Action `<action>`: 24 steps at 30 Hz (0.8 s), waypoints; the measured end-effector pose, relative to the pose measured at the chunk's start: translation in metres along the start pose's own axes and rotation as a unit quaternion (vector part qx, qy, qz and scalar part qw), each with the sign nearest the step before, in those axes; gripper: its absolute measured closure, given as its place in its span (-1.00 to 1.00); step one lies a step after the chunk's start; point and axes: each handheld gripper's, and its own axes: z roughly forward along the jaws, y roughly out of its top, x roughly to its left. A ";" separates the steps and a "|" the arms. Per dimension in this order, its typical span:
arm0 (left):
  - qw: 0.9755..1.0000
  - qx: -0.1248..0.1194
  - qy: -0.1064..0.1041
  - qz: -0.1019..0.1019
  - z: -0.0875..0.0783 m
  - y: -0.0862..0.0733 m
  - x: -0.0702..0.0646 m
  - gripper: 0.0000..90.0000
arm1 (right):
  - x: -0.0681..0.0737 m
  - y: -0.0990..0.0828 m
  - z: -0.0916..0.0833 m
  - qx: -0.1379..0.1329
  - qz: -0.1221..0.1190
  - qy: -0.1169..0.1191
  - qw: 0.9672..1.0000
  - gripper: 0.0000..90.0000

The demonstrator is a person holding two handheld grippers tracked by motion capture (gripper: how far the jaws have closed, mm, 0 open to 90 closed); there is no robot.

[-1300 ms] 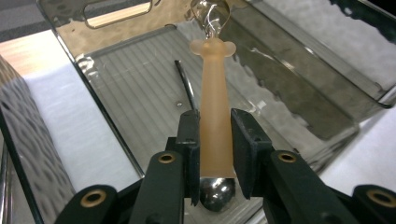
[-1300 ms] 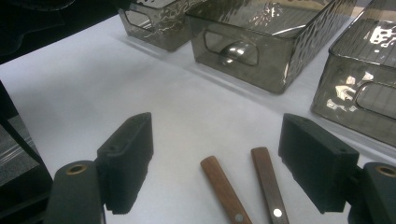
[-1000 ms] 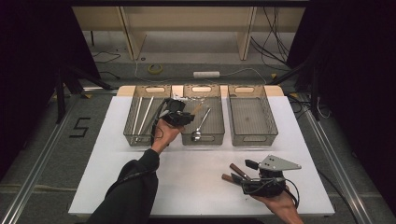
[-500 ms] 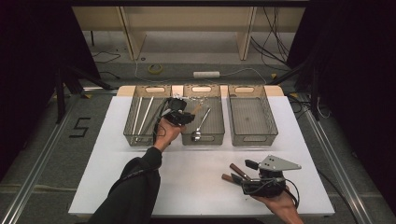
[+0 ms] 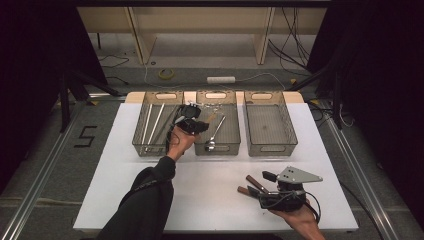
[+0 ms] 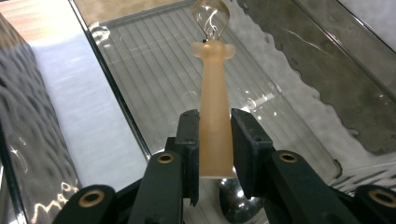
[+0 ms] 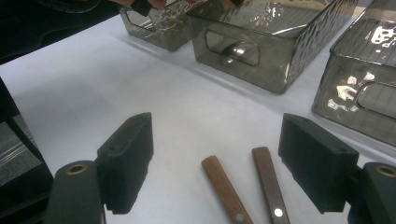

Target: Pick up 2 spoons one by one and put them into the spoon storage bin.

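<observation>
High view – fixed above the near edge of the white table (image 5: 125,190), facing forward and down, far enough to take in all three smoky transparent plastic bins and the floor beyond. Left gripper view – rides close, looking down along its jaws into the middle bin (image 6: 140,70) (image 5: 235,145). Right gripper view – low over the tabletop at the near right, facing the far side; it shares that middle bin (image 7: 261,70) and the table with the high view.
</observation>
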 end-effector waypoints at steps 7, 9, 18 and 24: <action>1.000 0.001 -0.003 -0.010 0.001 -0.001 0.002 0.47 | 0.000 0.000 0.000 0.000 0.000 0.000 1.000 -0.39; 1.000 0.001 -0.003 -0.010 0.000 -0.001 0.003 0.42 | 0.000 0.000 0.000 0.001 0.000 0.000 1.000 -0.39; 1.000 -0.005 -0.025 -0.014 -0.012 0.000 0.002 0.22 | 0.000 0.000 0.000 0.000 0.000 0.000 1.000 -0.39; 0.999 -0.011 -0.042 -0.009 -0.026 0.001 -0.002 0.09 | 0.000 0.000 0.000 0.000 0.000 0.001 1.000 -0.39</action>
